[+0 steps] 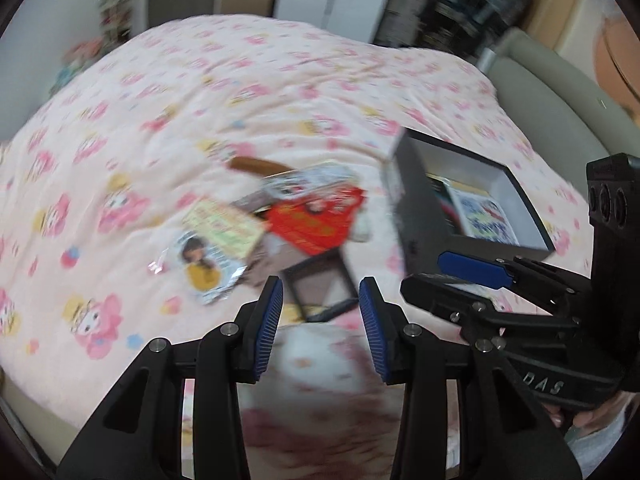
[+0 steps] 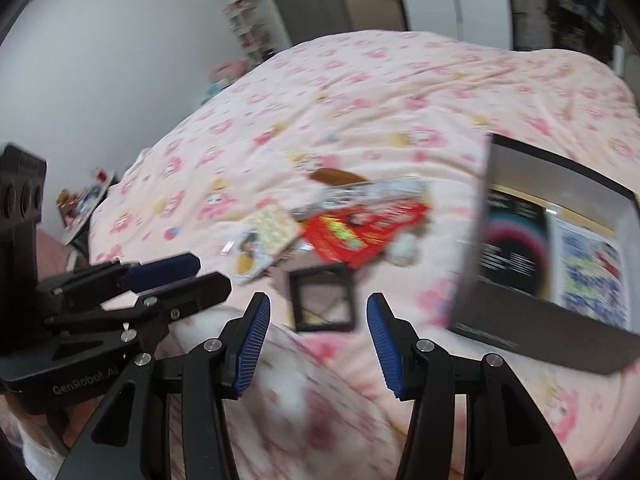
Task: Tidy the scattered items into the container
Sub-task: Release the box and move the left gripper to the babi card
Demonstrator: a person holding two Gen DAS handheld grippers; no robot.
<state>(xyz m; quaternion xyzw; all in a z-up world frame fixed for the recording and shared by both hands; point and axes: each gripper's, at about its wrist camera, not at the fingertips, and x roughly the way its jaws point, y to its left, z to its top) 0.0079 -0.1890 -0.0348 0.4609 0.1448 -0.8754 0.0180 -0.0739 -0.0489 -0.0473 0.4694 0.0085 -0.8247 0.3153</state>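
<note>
Both grippers hang side by side over the pink patterned bedspread [image 1: 168, 92], jaws apart and empty. Ahead of the left gripper [image 1: 320, 304], at twelve o'clock, lies a small black frame [image 1: 320, 284]; behind it the scattered packets, a red packet [image 1: 320, 220] on top. The open black box [image 1: 472, 200] sits at two o'clock; the right gripper [image 2: 319, 320] faces the same frame

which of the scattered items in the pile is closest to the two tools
The small black square frame, at the near edge of the pile, lies just ahead of both open tools; the red packet and cards lie farther back.
</note>
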